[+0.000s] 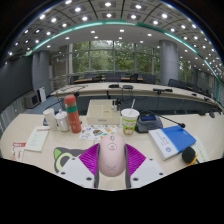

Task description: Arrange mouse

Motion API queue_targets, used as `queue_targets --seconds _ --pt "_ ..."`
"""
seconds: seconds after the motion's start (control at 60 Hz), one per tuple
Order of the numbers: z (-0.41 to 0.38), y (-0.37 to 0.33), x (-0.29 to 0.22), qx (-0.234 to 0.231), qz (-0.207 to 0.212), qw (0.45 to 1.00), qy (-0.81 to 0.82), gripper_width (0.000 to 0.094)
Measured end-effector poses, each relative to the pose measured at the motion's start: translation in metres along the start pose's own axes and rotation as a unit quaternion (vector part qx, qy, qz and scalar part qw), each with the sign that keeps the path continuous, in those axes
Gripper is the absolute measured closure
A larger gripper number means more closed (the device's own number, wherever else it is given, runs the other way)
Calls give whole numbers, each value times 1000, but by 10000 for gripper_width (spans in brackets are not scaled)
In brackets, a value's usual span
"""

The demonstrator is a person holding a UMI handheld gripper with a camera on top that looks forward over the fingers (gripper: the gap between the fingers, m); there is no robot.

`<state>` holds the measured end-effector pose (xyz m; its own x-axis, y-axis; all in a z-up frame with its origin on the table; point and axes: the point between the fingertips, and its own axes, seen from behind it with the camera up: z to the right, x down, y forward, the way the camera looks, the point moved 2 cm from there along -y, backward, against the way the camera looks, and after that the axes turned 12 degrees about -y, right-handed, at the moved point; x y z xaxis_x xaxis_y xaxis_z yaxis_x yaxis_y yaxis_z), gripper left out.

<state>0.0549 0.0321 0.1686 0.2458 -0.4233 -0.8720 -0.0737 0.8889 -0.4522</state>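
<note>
1. Your tool (111, 160) holds the mouse (110, 155); both pads (88, 158) clamp its sides, so it rides centred.
2. Mouse sits near you above the worktop (100, 135), cup (129, 120) beyond.

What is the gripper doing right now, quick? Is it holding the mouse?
Gripper: closed on the pink mouse; both pads press its sides above the table.
</note>
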Motion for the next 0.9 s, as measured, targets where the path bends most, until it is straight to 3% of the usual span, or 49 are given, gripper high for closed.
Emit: queue_targets --seconds 0.15,0.4,0.55,0.65,0.7,0.9 --pt "-97 28 -15 -32 -18 999 -6 587" --pt "-180 106 65 -28 -101 994 -16 582" --pt "-188 115 91 -43 -126 991 -17 408" --pt "-178 95 81 -26 -120 992 -33 62" --pt "-174 77 70 -21 -113 993 -29 99" --pt "-164 -40 24 -3 -94 996 -3 81"
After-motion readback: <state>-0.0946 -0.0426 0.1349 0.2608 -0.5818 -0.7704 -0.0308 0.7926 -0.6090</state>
